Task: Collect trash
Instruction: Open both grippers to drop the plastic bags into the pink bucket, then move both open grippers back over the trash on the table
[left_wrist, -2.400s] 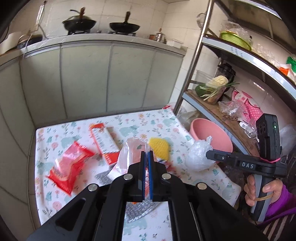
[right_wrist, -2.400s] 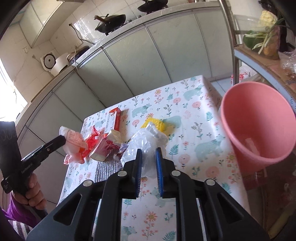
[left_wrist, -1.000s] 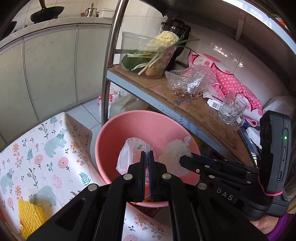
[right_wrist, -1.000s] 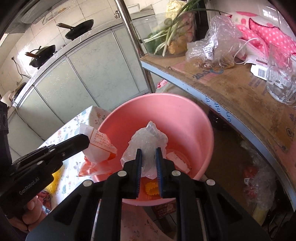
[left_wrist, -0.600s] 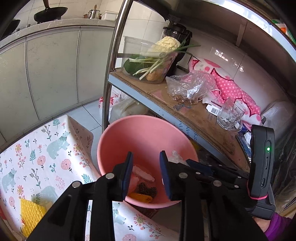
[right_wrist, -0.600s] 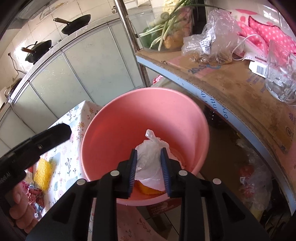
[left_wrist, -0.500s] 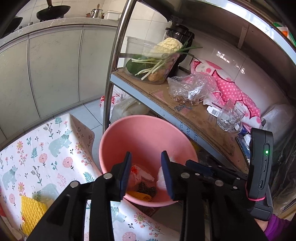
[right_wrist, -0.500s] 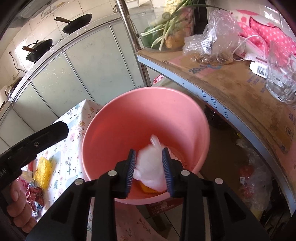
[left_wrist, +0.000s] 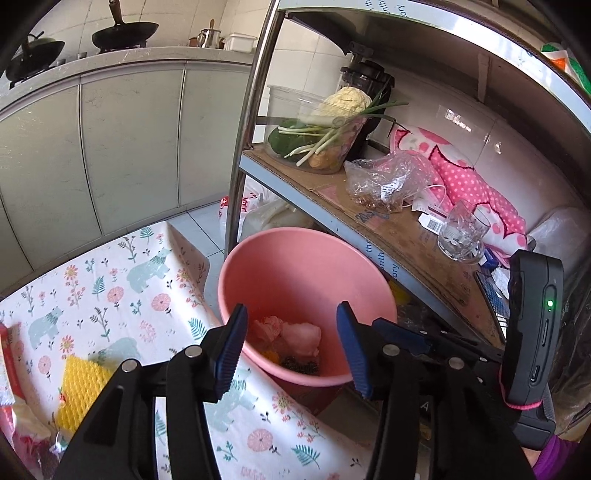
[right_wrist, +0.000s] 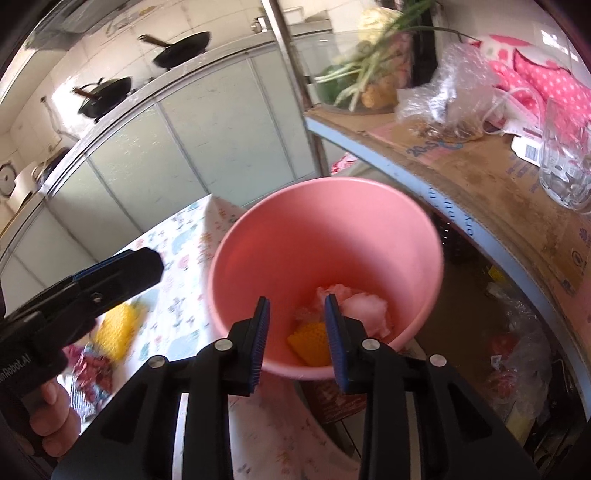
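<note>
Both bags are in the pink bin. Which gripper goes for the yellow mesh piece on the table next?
Probably left. The left gripper, jaws opening and empty, is on the table side, nearer the yellow mesh piece. The right gripper, also empty, hangs over the pink bin.

Left hand-held gripper (left_wrist: 291, 343) opening, empty, above pink bucket (left_wrist: 295, 258).
</note>
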